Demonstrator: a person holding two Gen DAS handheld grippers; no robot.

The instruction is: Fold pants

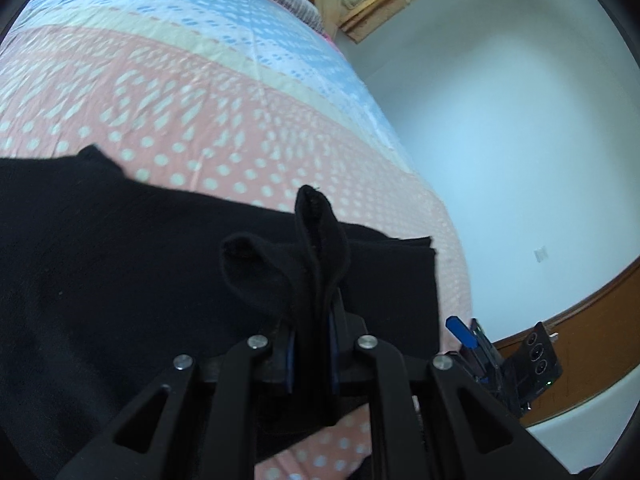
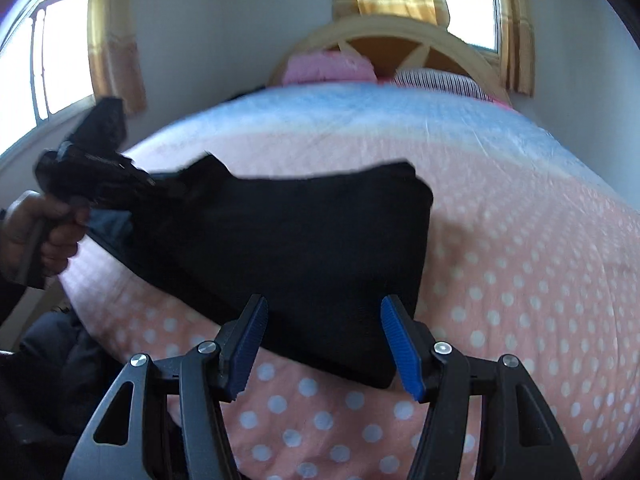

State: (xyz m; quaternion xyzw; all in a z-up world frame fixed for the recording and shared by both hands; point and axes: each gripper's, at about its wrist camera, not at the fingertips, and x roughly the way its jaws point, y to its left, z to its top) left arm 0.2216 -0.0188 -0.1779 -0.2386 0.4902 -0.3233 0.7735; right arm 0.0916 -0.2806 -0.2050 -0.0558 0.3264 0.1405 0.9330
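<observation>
Judging the fold partly done, I have my left claw (image 1: 312,344) pinching the black pants (image 2: 288,248) on the bed (image 2: 520,280), right claw (image 2: 322,344) gaping empty at lower centre, final folds remaining.

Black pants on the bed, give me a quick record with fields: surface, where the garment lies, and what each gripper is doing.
surface: bedspread, pink with white dots, blue band toward the headboard
garment: black pants, spread across the bed, one end lifted
left gripper: shut on a bunched fold of the pants
right gripper: open, nothing pinched, pads either side of the pants' near edge
fold: not yet finished
</observation>
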